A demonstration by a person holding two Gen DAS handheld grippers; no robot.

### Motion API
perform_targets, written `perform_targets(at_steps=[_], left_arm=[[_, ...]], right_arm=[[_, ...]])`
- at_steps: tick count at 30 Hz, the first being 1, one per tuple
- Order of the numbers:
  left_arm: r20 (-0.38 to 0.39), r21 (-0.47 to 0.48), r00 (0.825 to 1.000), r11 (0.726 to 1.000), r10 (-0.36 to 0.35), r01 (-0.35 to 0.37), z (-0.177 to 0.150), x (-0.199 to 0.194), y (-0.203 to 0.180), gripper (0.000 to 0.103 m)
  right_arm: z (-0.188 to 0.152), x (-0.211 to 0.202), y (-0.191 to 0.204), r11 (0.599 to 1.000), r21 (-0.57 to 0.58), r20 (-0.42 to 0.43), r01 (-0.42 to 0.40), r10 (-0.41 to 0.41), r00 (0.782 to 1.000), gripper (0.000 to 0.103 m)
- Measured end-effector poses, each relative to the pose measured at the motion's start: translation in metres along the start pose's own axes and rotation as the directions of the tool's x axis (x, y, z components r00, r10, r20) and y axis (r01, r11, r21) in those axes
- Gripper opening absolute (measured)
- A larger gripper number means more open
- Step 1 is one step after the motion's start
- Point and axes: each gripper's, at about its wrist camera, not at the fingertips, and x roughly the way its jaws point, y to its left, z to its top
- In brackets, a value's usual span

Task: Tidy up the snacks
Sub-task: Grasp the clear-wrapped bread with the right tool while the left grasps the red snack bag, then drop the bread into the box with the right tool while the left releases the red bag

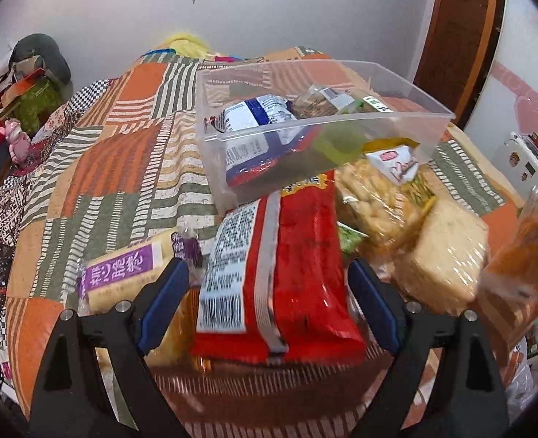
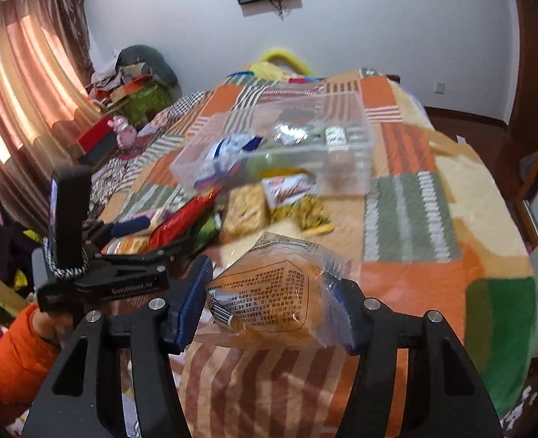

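Your right hand-held gripper (image 2: 269,301) is clamped on a clear-wrapped bread pack (image 2: 269,303), lifted above the bed (image 2: 414,197). Your left hand-held gripper (image 1: 269,284) is spread wide around the red snack bag (image 1: 290,266), not pinching it. Clear bin (image 1: 407,89) sits mid-bed, snacks piled against its near wall.

Snack pile (image 1: 341,226) and clear bin (image 1: 305,116) block my path ahead; bare quilt (image 1: 97,168) lies open at left of frame.

The purple wrapper (image 1: 123,273) just left of the red packet (image 1: 298,266) reads "脆卷". "GenRobot.AI" is printed on the left gripper (image 2: 130,288). Other print is too blurred.
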Motion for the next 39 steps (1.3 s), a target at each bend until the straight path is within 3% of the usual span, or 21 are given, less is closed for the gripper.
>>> perform_targets(at_steps=[2, 11, 19, 24, 30, 39], left_arm=[[-0.008, -0.004, 1.0, 1.0, -0.012, 0.012, 0.003, 0.006, 0.002, 0.077], [0.01, -0.02, 0.999, 0.999, -0.031, 0.031, 0.006, 0.008, 0.005, 0.059], [0.01, -0.037, 0.998, 0.997, -0.061, 0.061, 0.0, -0.01, 0.011, 0.059], [0.066, -0.01, 0.995, 0.997, -0.072, 0.073, 0.005, -0.04, 0.004, 0.059], [0.148, 0.014, 0.985, 0.996, -0.092, 0.091, 0.028, -0.071, -0.003, 0.059], [0.194, 0.004, 0.978, 0.997, -0.075, 0.075, 0.071, -0.067, -0.004, 0.059]], right_arm=[[0.006, 0.001, -0.005, 1.0, 0.007, 0.011, 0.011, -0.011, 1.0, 0.055], [0.022, 0.011, -0.017, 0.999, 0.027, 0.03, 0.021, -0.022, 0.999, 0.055], [0.024, 0.01, -0.018, 1.0, 0.029, 0.038, 0.008, -0.009, 0.999, 0.055], [0.028, 0.002, -0.018, 1.0, 0.026, 0.059, 0.013, -0.014, 0.998, 0.055], [0.045, -0.006, -0.013, 1.0, 0.007, 0.105, 0.019, -0.02, 0.994, 0.055], [0.085, 0.0, -0.007, 0.999, -0.023, 0.175, 0.035, -0.03, 0.984, 0.055]])
